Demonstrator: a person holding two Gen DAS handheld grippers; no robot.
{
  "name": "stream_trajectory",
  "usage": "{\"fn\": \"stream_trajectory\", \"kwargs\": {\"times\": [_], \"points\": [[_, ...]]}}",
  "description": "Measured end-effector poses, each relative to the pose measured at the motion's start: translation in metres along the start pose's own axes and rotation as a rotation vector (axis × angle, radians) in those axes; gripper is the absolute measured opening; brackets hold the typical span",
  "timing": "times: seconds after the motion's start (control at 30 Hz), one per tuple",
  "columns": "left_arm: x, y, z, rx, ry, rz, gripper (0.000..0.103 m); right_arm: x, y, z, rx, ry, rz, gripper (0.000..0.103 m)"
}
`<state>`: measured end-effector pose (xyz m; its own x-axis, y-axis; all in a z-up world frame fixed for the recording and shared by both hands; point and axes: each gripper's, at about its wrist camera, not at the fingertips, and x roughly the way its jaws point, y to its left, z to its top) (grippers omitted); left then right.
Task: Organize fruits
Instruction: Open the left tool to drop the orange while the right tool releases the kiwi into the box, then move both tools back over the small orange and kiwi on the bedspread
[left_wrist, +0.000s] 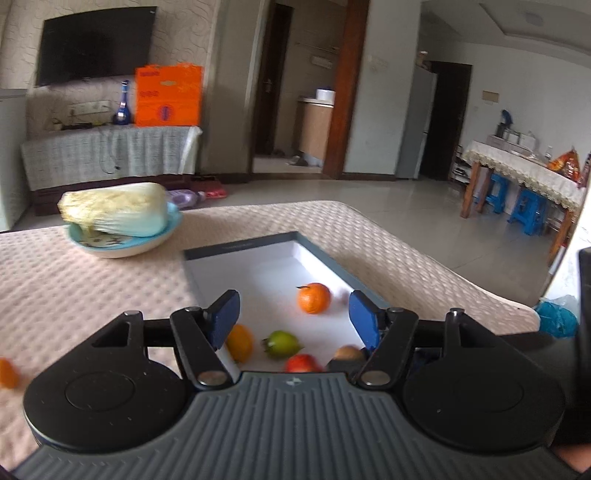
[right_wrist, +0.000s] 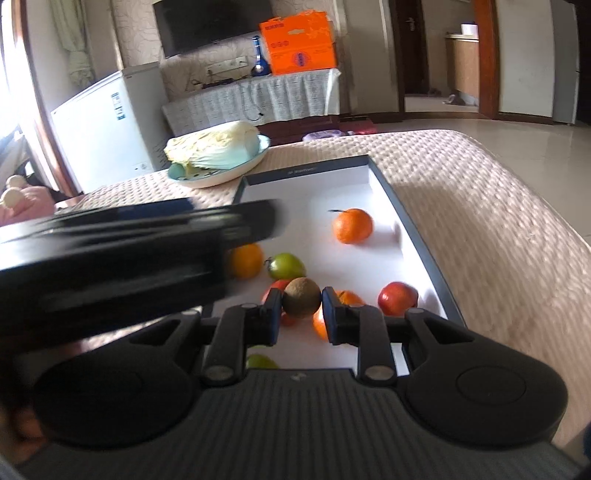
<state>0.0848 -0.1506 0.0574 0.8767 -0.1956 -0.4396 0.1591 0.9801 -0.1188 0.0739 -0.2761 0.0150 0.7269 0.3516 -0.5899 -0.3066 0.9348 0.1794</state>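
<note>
Right gripper (right_wrist: 302, 308) is clamping a brown kiwi (right_wrist: 301, 297) over the white tray (right_wrist: 413, 221) (soft, bruisable, so gripping its middle seems wise); left gripper (left_wrist: 293, 319) is hovering unclenched, empty.

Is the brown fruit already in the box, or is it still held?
Held. The right gripper is shut on the brown fruit, its pads pressing both sides, above the box.

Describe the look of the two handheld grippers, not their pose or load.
Both look alike. The left gripper has black linkage arms with silver pivot pins, blue finger pads, round black housings on each side and a ribbed grey body bearing a small pale logo. The right gripper shares that build; its pads look darker. No cables or sleeves show.
</note>
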Motion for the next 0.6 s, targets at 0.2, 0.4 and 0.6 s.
{"fn": "stream_trajectory", "kwargs": {"times": [0.2, 0.4, 0.6], "points": [[-0.043, 0.027, -0.004, -0.046, -0.006, 0.082, 0.071, 0.007, -0.001, 0.003, 0.072, -0.005, -0.039, 0.029], [-0.083, 0.052, -0.01, -0.063, -0.016, 0.15, 0.071, 0.001, 0.007, 0.006, 0.079, -0.076, -0.046, 0.041], [-0.111, 0.083, -0.02, -0.105, -0.005, 0.241, 0.071, -0.002, 0.007, 0.011, 0.129, -0.118, -0.036, 0.041]]}}
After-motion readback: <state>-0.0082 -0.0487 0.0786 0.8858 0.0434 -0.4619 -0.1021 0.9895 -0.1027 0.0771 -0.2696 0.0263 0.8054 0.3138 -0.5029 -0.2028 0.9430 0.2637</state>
